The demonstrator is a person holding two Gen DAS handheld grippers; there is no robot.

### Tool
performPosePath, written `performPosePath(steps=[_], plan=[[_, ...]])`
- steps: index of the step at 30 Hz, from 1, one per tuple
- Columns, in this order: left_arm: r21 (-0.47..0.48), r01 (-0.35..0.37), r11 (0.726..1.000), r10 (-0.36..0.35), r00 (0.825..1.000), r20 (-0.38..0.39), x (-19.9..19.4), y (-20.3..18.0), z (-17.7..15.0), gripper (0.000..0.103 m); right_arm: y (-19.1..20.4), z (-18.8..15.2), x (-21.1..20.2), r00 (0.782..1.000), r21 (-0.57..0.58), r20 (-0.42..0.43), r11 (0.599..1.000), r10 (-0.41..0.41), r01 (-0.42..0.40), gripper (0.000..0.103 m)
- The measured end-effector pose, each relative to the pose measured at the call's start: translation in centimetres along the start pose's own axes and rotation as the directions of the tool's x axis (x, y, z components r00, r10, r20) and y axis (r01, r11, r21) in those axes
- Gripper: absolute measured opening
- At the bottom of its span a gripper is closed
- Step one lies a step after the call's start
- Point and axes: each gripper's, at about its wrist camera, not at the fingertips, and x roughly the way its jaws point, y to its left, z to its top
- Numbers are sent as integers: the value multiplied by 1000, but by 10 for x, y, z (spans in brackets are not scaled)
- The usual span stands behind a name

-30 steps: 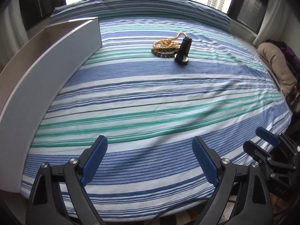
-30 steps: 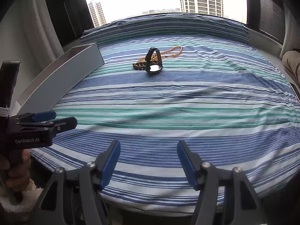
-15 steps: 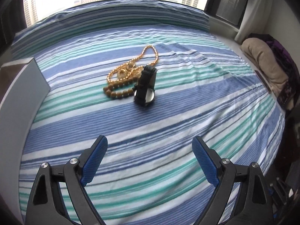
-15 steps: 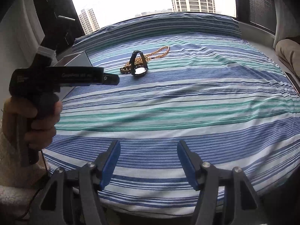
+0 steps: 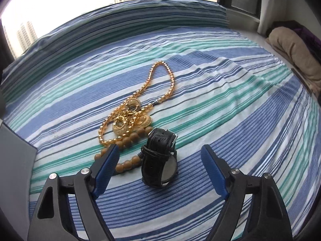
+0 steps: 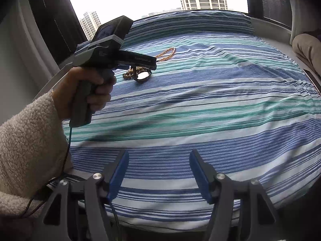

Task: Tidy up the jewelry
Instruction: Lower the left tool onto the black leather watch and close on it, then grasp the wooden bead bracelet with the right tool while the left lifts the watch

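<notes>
Spread wide, my left gripper (image 5: 159,167) frames the watch (image 5: 159,160) at twelve o'clock; my right gripper (image 6: 159,173) gapes, holding nothing.

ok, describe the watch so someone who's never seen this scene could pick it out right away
On the striped bedspread a small cluster of jewelry lies between the open fingers of the left gripper. The watch is the piece nearest the gripper, touching the brown bead bracelet, with the gold bead necklace beyond. It is the only black item: a leather strap looped upright over a round face.
</notes>
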Motion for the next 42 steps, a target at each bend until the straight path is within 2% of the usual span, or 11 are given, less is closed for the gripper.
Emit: performPosePath(steps=[1,2,3,18,25,30,34,35,37,40,42], plan=[[7,5,1000,-5,1000,-12,3,-1,1,54,-1,0,0,1000,3,0,1000,0,0,64],[1,14,1000,-14,999,-37,7,-1,1,20,0,-1,-3,1000,4,2,1000,0,0,64],[-15,24,1000,-25,998,-56,10,0,0,17,-1,0,-4,1000,4,4,1000,-2,2,64],[-148,38,988,-44,998,-41,-82,31,-63,16,1,0,-11,1000,2,11,1000,-12,12,64],[-228,-43,973,28,997,-71,-123,71,-119,16,1,6,-1,1000,0,-23,1000,18,-18,64],[-311,-74,948,51,996,-79,-141,96,-153,16,-4,58,28,991,-17,-92,995,99,-101,64],[-350,-91,932,72,995,-67,-152,105,-170,16,-9,120,76,964,53,-172,979,201,-195,63],[-361,-87,929,68,996,-65,-155,108,-174,16,-9,135,91,959,75,-196,978,207,-196,61],[-378,-76,923,56,996,-63,-157,111,-179,16,-3,160,126,931,126,-264,966,253,-227,42],[-393,-73,917,55,997,-57,-161,116,-186,16,6,185,168,907,234,-320,950,274,-204,37],[-405,-66,912,49,997,-52,-163,119,-189,16,14,200,189,915,248,-325,955,239,-161,31]])
